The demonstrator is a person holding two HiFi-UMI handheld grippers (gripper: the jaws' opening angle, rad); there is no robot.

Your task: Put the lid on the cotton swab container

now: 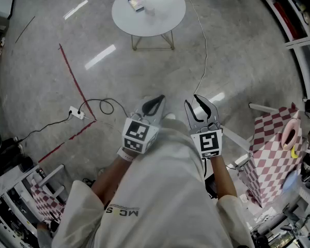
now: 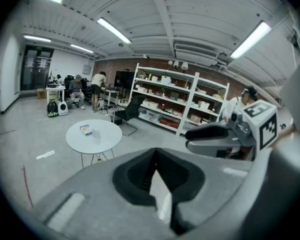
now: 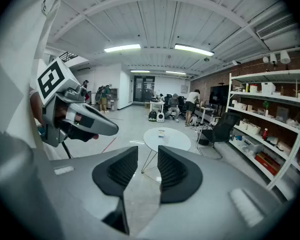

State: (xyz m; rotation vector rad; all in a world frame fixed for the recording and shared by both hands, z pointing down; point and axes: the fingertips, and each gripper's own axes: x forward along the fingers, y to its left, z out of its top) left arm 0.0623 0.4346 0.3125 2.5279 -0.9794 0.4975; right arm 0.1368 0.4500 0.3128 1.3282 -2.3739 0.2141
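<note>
Head view: floor [image 1: 144, 71] separates right gripper [image 1: 200, 107], round table [image 1: 165, 20].

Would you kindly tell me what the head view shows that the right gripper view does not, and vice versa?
Only the head view: the white power strip on the floor and the pink-and-white checkered cloth. Only the right gripper view: the white shelving unit, the black office chair and the ceiling strip lights. Both: the round white table with a small box on it, the left tool, and the right tool, jaws apart and empty.
</note>
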